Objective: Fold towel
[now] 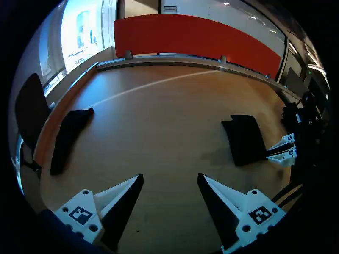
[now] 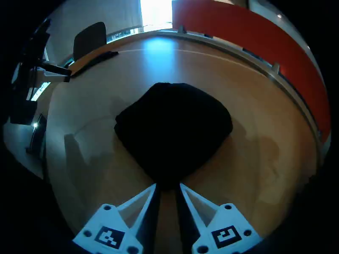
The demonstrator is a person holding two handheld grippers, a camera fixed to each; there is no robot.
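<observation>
Towel (image 2: 173,127) corner sits between narrow fingers of right gripper (image 2: 168,188); can't tell if pinched, so confirm before lifting. Left gripper (image 1: 170,180) fingers wide over counter (image 1: 169,110); bring it to the adjacent corner.

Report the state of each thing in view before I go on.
Left gripper: open, holding nothing, over the table.
Right gripper: closed on the towel's near corner.
Towel: compact dark heap, lying on the table.
Second dark cloth: stretched out near the table edge, untouched.
</observation>
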